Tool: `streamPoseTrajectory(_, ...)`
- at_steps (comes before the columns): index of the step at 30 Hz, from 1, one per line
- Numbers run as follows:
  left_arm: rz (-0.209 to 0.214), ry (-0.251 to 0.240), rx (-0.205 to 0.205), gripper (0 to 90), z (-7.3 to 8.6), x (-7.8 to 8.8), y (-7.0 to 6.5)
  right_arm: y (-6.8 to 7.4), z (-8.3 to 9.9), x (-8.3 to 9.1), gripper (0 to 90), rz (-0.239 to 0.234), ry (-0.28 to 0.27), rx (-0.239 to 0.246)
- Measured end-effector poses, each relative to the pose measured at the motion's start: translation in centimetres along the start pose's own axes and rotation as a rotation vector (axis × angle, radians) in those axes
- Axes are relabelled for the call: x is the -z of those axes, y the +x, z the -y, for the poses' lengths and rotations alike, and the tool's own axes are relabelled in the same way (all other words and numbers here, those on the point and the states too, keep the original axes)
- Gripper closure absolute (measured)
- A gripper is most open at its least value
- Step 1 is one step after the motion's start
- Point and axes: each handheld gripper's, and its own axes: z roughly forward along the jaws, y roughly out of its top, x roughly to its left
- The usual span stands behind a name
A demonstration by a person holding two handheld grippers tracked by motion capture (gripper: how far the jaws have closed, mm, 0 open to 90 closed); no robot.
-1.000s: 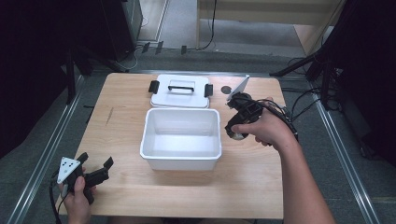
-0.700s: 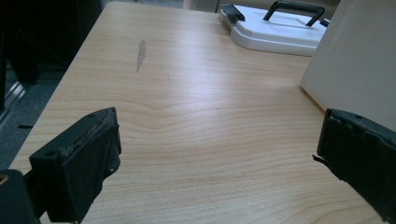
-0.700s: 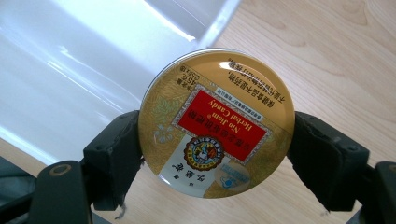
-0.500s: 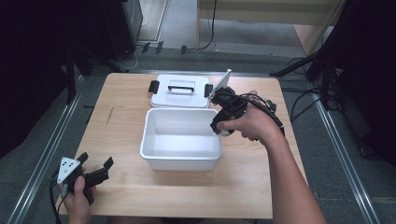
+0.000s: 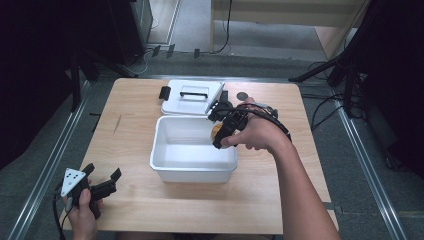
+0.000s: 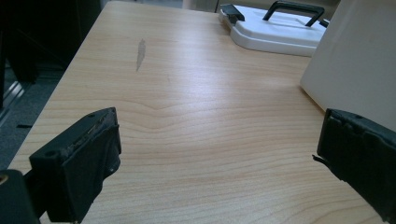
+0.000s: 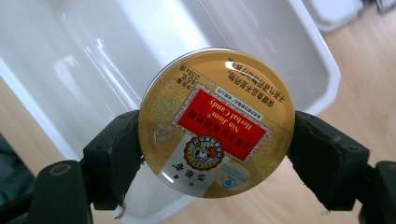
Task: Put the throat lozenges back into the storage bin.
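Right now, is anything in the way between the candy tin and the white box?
Nothing visible. The right gripper holds the candy tin over the open white box; its lid lies behind, on the table.

The round candy tin [image 7: 217, 122] is gold, with a red panel of white lettering, a white lower patch and a dark round emblem. The fingers [image 7: 112, 156] pressing its rim are black. The bin [image 5: 192, 149] is plain white; the lid [image 5: 192, 97] at the table's far edge is white with a black handle and black clips. The table [image 6: 187, 121] is pale wood grain with one grey scuff.
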Motion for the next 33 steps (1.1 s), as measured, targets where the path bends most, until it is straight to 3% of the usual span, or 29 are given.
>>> streamPoseTrajectory(1,0.000,0.001,-0.001,0.0,0.0,0.0,0.0,0.0,0.0,0.0,21.1,0.000,0.000,0.000)
streamPoseTrajectory(6,0.000,0.000,0.000,0.0,0.0,0.0,0.0,0.7,0.3,-1.5,21.1,0.015,0.024,0.155)
streamPoseTrajectory(11,0.000,0.000,-0.001,0.0,0.0,0.0,0.0,1.1,0.3,-2.4,21.1,0.004,0.027,0.216)
streamPoseTrajectory(19,0.000,-0.002,0.003,0.0,0.0,0.0,0.0,1.2,0.6,-3.8,21.1,0.007,0.044,0.208)
streamPoseTrajectory(24,0.001,0.001,0.002,0.0,0.0,0.0,0.0,1.3,0.8,-4.9,21.0,0.008,0.051,0.230)
streamPoseTrajectory(33,0.007,-0.002,0.009,0.0,0.0,0.0,0.1,1.6,0.8,-6.4,20.9,0.018,0.084,0.207)
